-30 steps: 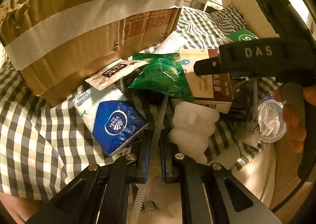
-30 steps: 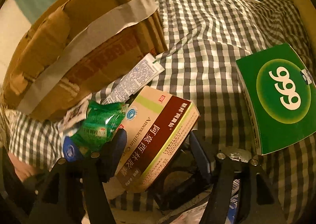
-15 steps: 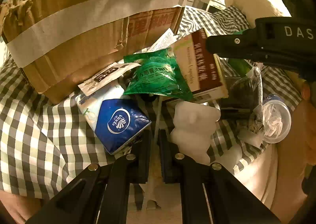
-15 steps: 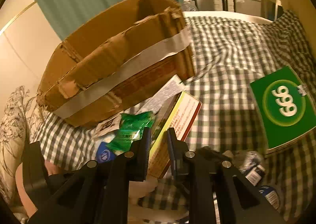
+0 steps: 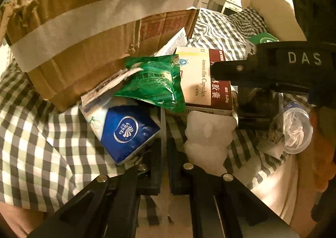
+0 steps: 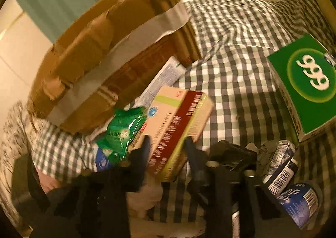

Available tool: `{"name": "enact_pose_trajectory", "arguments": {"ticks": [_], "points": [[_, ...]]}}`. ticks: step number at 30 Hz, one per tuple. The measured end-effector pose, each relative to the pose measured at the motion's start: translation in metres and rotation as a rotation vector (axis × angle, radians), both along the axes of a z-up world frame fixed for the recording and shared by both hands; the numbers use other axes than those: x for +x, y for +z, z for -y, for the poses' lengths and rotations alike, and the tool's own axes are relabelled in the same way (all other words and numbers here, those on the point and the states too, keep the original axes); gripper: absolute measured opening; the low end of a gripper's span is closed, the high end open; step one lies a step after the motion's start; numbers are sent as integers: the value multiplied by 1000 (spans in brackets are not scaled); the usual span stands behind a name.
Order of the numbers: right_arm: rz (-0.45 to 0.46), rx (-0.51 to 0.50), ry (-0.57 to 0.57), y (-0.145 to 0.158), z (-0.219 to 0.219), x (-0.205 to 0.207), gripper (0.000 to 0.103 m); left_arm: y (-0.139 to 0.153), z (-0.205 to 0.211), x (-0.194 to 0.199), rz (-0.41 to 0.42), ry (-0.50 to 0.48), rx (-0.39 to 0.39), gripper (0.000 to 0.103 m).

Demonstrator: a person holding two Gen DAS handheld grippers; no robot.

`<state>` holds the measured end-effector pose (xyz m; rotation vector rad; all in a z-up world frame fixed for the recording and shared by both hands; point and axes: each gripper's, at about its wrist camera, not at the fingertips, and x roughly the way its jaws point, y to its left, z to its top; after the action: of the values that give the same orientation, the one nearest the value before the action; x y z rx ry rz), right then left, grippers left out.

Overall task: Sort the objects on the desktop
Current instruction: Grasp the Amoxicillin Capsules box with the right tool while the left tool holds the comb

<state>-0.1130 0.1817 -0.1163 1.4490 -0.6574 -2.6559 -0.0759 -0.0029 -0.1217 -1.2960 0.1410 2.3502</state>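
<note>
Sitting in a messy pile on a checkered cloth (image 5: 42, 133), the amoxicillin box (image 6: 176, 124) is right in the right tool (image 6: 166, 145), which is spread around it with one finger on each side of the carton, though the blur makes it hard to say how firmly they're pressing. In the left wrist view that same tool's black body marked DAS is crossing over the box's dark red end. The left tool (image 5: 164, 149) is hanging low near the front of the pile with its fingers almost pressed together, only a thin gap between them; a thin pale strip seems to run through that gap, but I can't tell if it's actually pinched. A green foil sachet (image 5: 153, 84) is leaning over the box's left side, a blue Vinda tissue pack (image 5: 128, 133) is lying just below it, and a white lumpy thing (image 5: 208, 137) is sitting right in front of the box. A torn cardboard box (image 5: 94, 28) with a wide tape band is standing behind everything. Off to the right a green 999 box (image 6: 304, 84) is lying well apart on the cloth, with a clear plastic cup (image 5: 296, 130) near the person's fingers.
</note>
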Motion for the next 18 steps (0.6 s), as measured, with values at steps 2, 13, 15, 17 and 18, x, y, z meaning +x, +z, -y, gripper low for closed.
{"name": "enact_pose_trajectory", "arguments": {"ticks": [2, 13, 15, 17, 18], "points": [[-36, -76, -15, 3, -9, 4, 18, 1, 1, -1, -3, 9, 8, 5], [2, -265, 69, -26, 10, -2, 15, -5, 12, -3, 47, 35, 38, 5], [-33, -225, 56, -17, 7, 1, 15, -5, 12, -4, 44, 32, 34, 5], [-76, -147, 43, -2, 1, 2, 22, -5, 13, -5, 46, 33, 35, 5], [-86, -106, 27, 4, -3, 2, 37, -5, 12, -4, 47, 33, 36, 5]]}}
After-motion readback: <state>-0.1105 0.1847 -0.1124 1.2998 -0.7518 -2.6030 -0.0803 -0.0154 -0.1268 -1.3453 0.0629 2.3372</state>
